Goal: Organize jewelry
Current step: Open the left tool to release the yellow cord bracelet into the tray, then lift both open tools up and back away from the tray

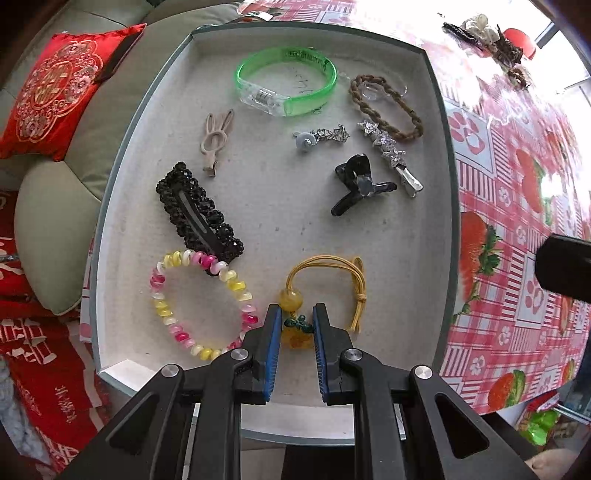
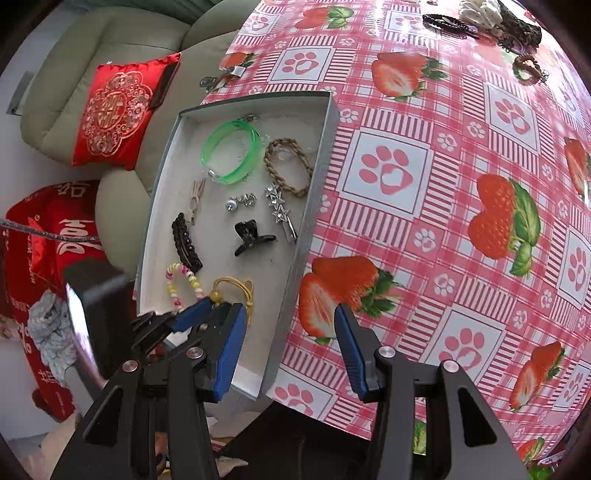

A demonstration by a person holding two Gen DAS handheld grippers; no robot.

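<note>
A grey open box point(image 1: 439, 147) holds several pieces: a green bangle point(image 1: 288, 81), a brown braided tie point(image 1: 388, 107), a black beaded clip point(image 1: 199, 214), a black claw clip point(image 1: 358, 184) and a pink-and-yellow bead bracelet point(image 1: 199, 302). A yellow cord hair tie point(image 1: 332, 273) lies at the box's near end. My left gripper point(image 1: 296, 314) points straight down and is shut on the tie's amber charm point(image 1: 295, 341). In the right wrist view the box point(image 2: 317, 177) sits at the table's left edge. My right gripper point(image 2: 290, 306) hangs open and empty above its right wall.
More hair pieces lie at the far end of the strawberry tablecloth point(image 2: 443, 177): a white and dark pile point(image 2: 480, 14) and a brown bead ring point(image 2: 526, 66). A metal clip point(image 2: 221, 79) lies behind the box. A green sofa with a red cushion point(image 2: 114, 110) stands left of the table.
</note>
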